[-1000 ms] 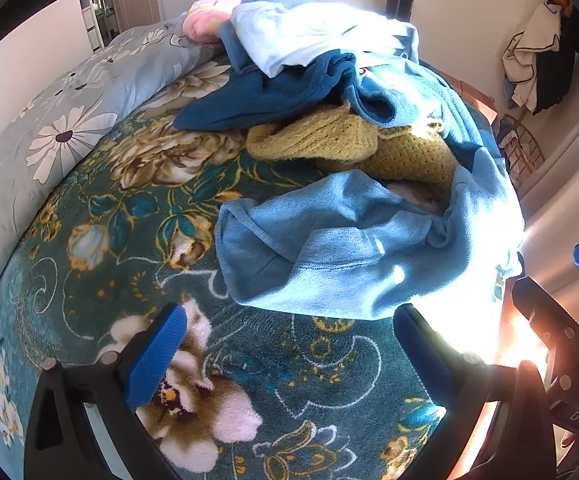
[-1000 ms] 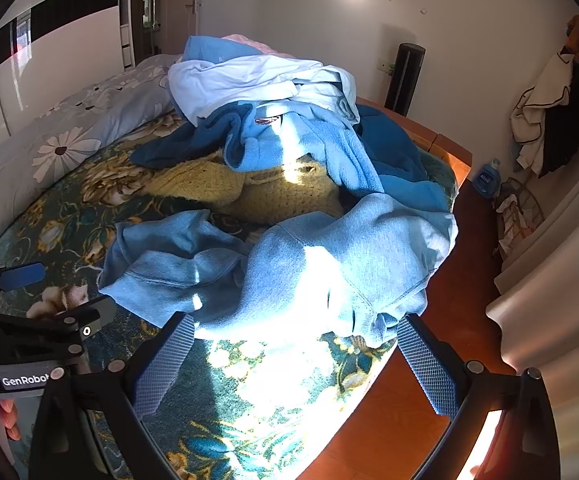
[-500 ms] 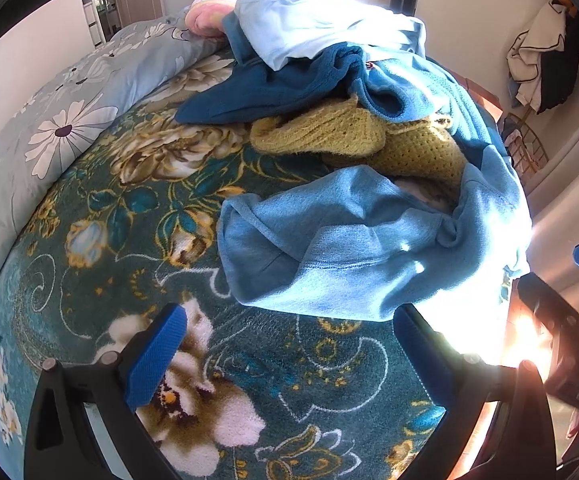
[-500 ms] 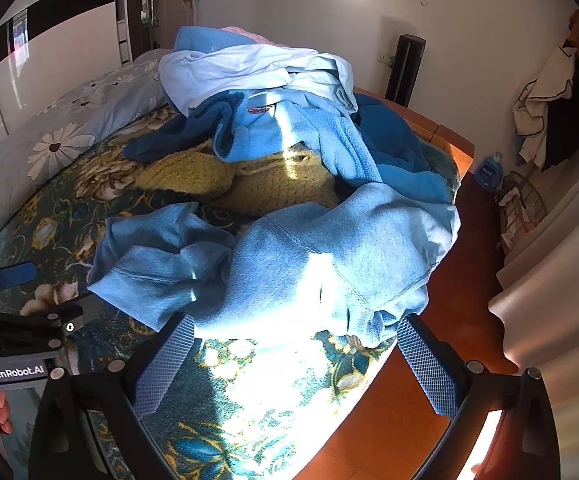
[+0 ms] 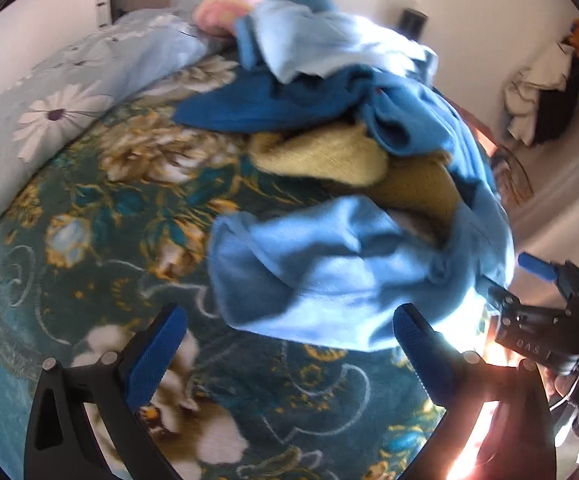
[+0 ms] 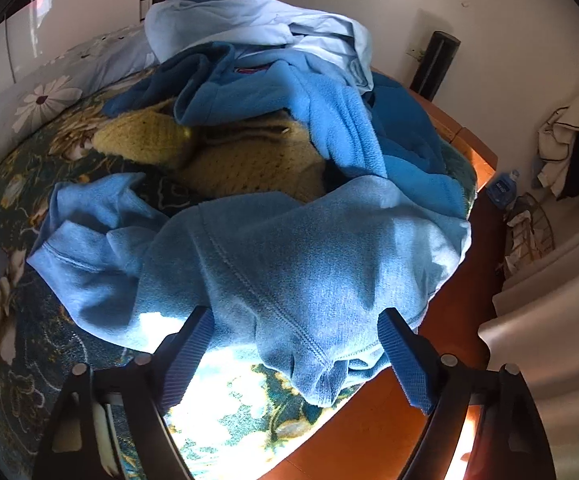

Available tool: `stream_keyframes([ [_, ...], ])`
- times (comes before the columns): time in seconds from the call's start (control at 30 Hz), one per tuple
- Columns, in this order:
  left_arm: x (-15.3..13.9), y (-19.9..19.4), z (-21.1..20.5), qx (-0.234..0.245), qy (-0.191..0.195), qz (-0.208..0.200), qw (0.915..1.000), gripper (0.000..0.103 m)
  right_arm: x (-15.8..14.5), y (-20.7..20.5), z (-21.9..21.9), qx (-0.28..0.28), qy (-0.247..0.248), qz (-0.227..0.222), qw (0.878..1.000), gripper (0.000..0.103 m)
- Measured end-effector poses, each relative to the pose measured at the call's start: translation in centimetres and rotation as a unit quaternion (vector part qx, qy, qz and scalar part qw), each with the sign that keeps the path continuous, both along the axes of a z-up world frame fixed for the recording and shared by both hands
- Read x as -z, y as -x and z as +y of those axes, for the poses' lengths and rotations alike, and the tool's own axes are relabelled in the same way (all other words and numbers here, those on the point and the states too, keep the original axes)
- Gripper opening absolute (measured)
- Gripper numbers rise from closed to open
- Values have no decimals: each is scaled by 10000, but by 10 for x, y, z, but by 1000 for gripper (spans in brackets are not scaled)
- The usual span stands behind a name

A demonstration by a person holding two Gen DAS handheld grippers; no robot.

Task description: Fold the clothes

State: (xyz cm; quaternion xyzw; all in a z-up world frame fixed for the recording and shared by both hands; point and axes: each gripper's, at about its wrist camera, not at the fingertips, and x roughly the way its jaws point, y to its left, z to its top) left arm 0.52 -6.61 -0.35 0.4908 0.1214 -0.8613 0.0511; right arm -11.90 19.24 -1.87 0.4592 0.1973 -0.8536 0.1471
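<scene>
Light blue sweatshirt (image 6: pixel 289 256): crumpled on the bed's floral blanket (image 5: pixel 101 232), right at the near corner, one fold drooping over the edge. It is the landmark here.
Right gripper (image 6: pixel 295 354): jaws wide apart, straddling the sweatshirt's drooping fold; the pads sit on either side of the cloth and nothing is clamped. Whether a pad brushes the fabric cannot be told.
Left gripper (image 5: pixel 289 350): jaws wide apart too, empty, hanging over the blanket just in front of the sweatshirt's near hem.
Yellow knit (image 6: pixel 249 160): lying right behind the sweatshirt, partly tucked under it.
Bright blue fleece (image 6: pixel 329 120): draped over the yellow knit, behind the sweatshirt, one end running down to touch it.
Dark blue garment (image 5: pixel 257 104): behind the sweatshirt and the knit, spread flat toward the pillow side.
Pale blue shirt (image 6: pixel 249 20): topping the pile, farthest back from the sweatshirt.
Pink item (image 5: pixel 229 8): peeking out at the very back of the pile in the left wrist view, blurred.
Daisy-print bedding (image 5: pixel 61 116): well away from the sweatshirt, along the far side of the blanket.
Wooden floor (image 6: pixel 369 432): directly below the sweatshirt's overhanging fold.
Blue bottle (image 6: pixel 503 186): on the floor, well beyond the sweatshirt's wall-side end.
</scene>
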Motion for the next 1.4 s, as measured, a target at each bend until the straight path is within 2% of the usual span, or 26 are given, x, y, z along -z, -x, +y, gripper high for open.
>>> stream_keyframes([
  [0.2, -6, -4, -17, -426, 43, -30, 9991, 103, 2, 3, -12, -329, -110, -206, 9992, 54],
  [0.27, -8, -8, -22, -553, 40, -46, 9985, 103, 1, 5, -12, -314, -68, -346, 9989, 35],
  [0.37, -9, -16, -29, -737, 25, -64, 9973, 103, -4, 11, -6, -193, 141, -614, 9978, 23],
  [0.47, -9, -29, -39, -918, -50, -116, 9957, 103, -11, 18, 0, -64, 377, -866, 9955, 20],
  [0.53, -12, -40, -47, -1055, -75, -93, 9943, 103, -23, 18, 0, -43, 506, -871, 9949, 19],
  [0.67, -23, -71, -65, -1287, -73, 60, 9916, 103, -57, 8, -13, -251, 616, -617, 9959, 16],
  [0.83, -36, -123, -91, -1532, -56, 179, 9880, 103, -103, -25, -51, -703, 853, -282, 9935, 8],
  [0.97, -51, -183, -120, -1872, 79, 240, 9820, 103, -130, -66, -103, -1167, 1099, -232, 9868, 4],
  [1.1, -64, -245, -149, -2235, 216, 287, 9740, 103, -136, -114, -161, -1624, 1264, -376, 9779, 4],
  [1.23, -66, -313, -178, -2722, 287, 254, 9615, 103, -139, -170, -218, -2001, 1520, -534, 9664, 4],
  [1.4, -58, -390, -207, -3324, 279, 143, 9426, 103, -132, -252, -298, -2748, 1793, -797, 9413, 4],
])
